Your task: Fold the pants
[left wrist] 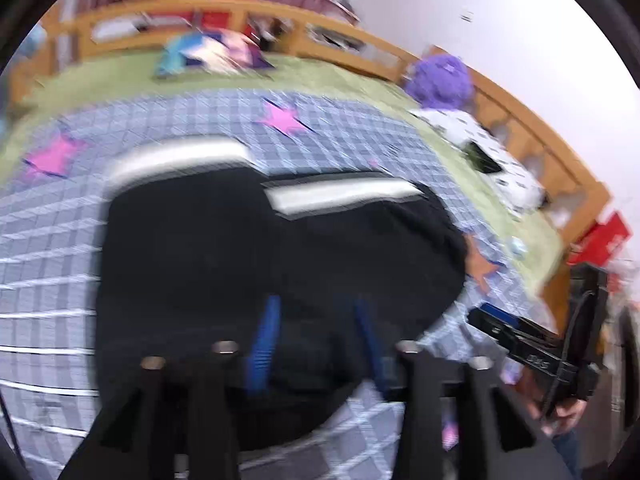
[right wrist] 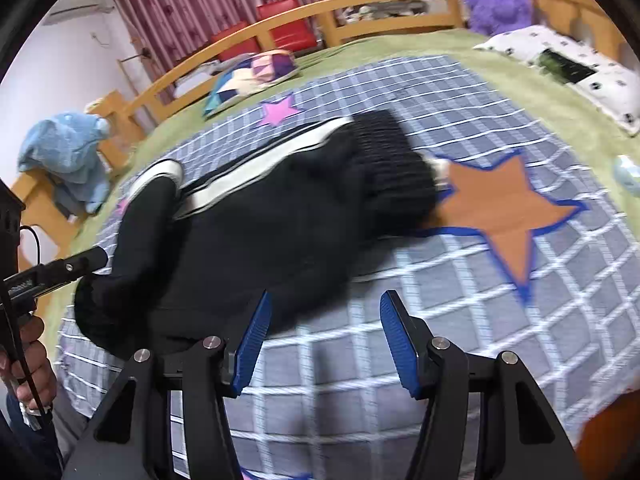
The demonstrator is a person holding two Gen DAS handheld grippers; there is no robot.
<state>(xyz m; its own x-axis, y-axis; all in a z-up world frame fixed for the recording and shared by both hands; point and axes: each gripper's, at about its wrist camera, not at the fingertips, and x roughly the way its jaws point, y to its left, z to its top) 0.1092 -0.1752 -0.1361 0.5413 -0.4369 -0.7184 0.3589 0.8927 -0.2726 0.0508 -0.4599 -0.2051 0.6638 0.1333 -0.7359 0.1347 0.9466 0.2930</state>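
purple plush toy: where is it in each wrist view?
Left wrist: purple plush toy sits upper right, by the wooden bed rail, above the white pillow.
Right wrist: purple plush toy is at the top right corner, again behind the white pillow.
Shared landmark: pink star on the checked blanket.

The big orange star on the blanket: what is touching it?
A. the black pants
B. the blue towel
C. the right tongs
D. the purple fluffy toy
A: in the right wrist view the ribbed end of the black pants lies against the left edge of the orange star; the other things are well away from it.
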